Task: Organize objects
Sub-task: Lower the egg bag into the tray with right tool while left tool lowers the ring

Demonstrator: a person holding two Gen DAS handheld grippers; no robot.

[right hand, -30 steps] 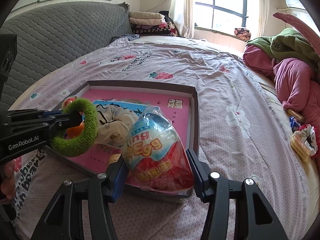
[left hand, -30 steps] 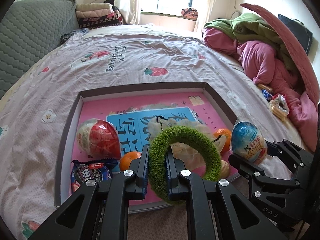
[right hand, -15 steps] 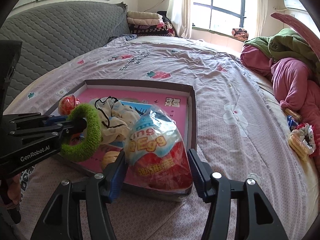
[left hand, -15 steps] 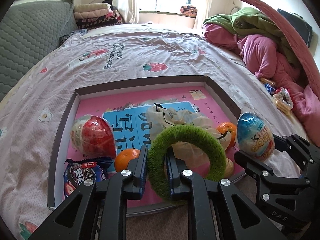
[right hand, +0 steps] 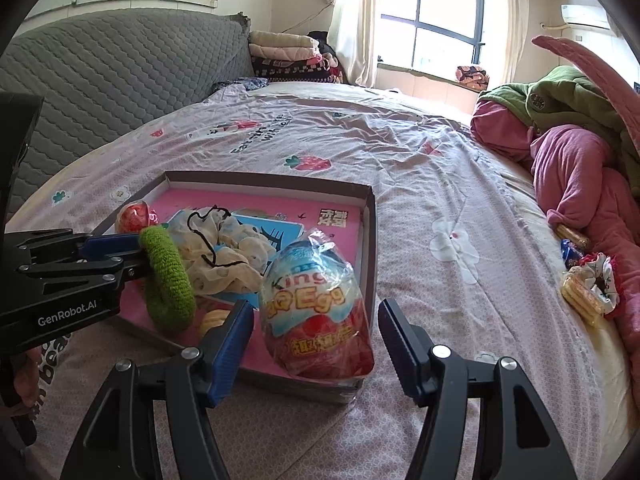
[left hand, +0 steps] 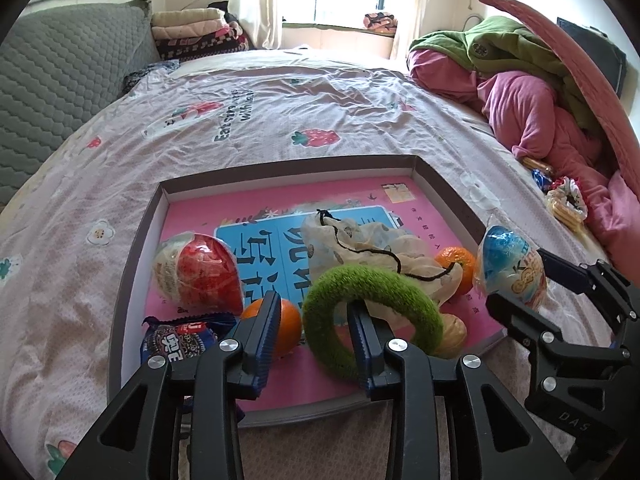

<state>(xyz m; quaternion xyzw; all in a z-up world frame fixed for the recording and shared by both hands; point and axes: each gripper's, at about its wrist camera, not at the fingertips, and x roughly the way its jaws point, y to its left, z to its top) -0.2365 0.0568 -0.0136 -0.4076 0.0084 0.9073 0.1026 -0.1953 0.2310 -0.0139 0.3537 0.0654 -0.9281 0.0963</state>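
Two items mid-drop | left gripper (left hand: 314, 330) jaws spread, green ring (left hand: 372, 320) hooked over one finger above tray (left hand: 132, 264) | right gripper (right hand: 316, 344) jaws wide, wrapped egg (right hand: 316, 308) free at tray's near corner | we judge snacks (right hand: 588, 284) well right of tray remain.

Snack packet (left hand: 182, 344) partly behind left gripper (left hand: 314, 334) finger. Yellow item (left hand: 454, 332) mostly hidden by green ring (left hand: 372, 292); identity unclear. Tray (left hand: 132, 264) near rim covered.
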